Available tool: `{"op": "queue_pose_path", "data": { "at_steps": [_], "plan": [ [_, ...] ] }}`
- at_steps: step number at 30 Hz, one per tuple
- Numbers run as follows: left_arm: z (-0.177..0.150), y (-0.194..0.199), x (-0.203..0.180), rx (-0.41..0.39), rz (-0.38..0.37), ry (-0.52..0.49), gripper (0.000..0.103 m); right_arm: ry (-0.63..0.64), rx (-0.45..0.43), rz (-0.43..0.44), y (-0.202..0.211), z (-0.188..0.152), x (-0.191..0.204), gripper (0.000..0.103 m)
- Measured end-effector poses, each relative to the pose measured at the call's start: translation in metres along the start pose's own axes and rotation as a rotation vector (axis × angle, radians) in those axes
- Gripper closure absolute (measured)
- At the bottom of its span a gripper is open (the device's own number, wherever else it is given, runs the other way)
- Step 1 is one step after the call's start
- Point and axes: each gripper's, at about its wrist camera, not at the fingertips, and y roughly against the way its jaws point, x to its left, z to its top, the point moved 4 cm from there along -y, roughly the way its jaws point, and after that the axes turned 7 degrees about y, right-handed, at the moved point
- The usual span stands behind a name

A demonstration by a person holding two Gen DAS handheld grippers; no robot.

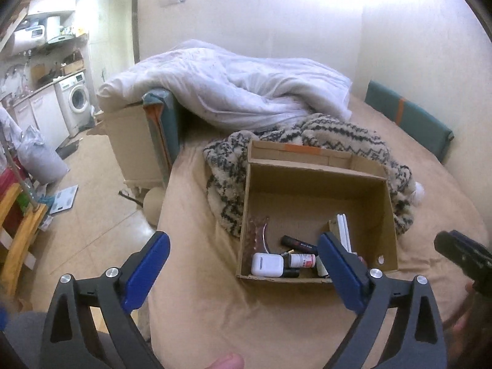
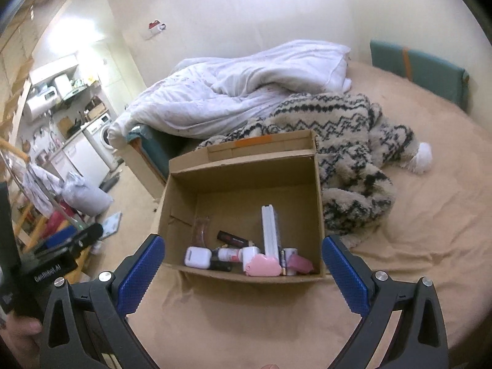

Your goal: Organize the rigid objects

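Both tongs are held wide open with nothing between the pads, the left gripper (image 1: 243,255) and right gripper (image 2: 243,258) alike. The box (image 2: 319,203) is seen just ahead of them on the bed (image 2: 415,261) (small items lie along its near wall).

Cardboard box (image 2: 243,184): matt brown corrugated board, raw edges. 
Bed sheet (image 2: 415,246): tan cloth, matt, slightly creased. 
Blanket (image 2: 347,141): shaggy knit, rough pile. 
Duvet (image 1: 233,89): white cloth, soft, rumpled. 
White case (image 1: 267,265): smooth glossy plastic. 
Left gripper (image 1: 243,255) pads (image 1: 338,264): blue textured plastic; arms matt black, bright metal pins. 
Floor (image 1: 89,184): glossy tile.
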Motion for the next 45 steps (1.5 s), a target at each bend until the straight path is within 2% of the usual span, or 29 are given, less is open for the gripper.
{"op": "queue_pose_path", "data": {
  "at_steps": [2, 5, 8, 12, 16, 45],
  "plan": [
    [-0.006, -0.005, 0.0, 0.021, -0.014, -0.001, 0.0, -0.005, -0.025, -0.009, 0.004, -0.004, 0.001, 0.0],
    [-0.014, -0.016, 0.0, 0.06, -0.003, -0.006, 0.0, -0.008, -0.038, -0.03, 0.003, -0.005, 0.0, 0.0],
    [-0.014, -0.018, 0.002, 0.048, 0.016, 0.013, 0.0, -0.002, -0.037, -0.054, -0.002, -0.005, -0.002, 0.0],
    [-0.014, -0.017, -0.001, 0.027, 0.03, -0.016, 0.0, -0.01, -0.02, -0.054, -0.009, -0.007, -0.002, 0.0],
    [-0.017, -0.018, -0.003, 0.04, 0.014, -0.02, 0.0, -0.001, -0.018, -0.053, -0.011, -0.007, 0.001, 0.0],
    [-0.016, -0.018, -0.003, 0.036, 0.033, -0.024, 0.0, -0.017, 0.01, -0.054, -0.016, -0.011, -0.003, 0.0]
  ]
}}
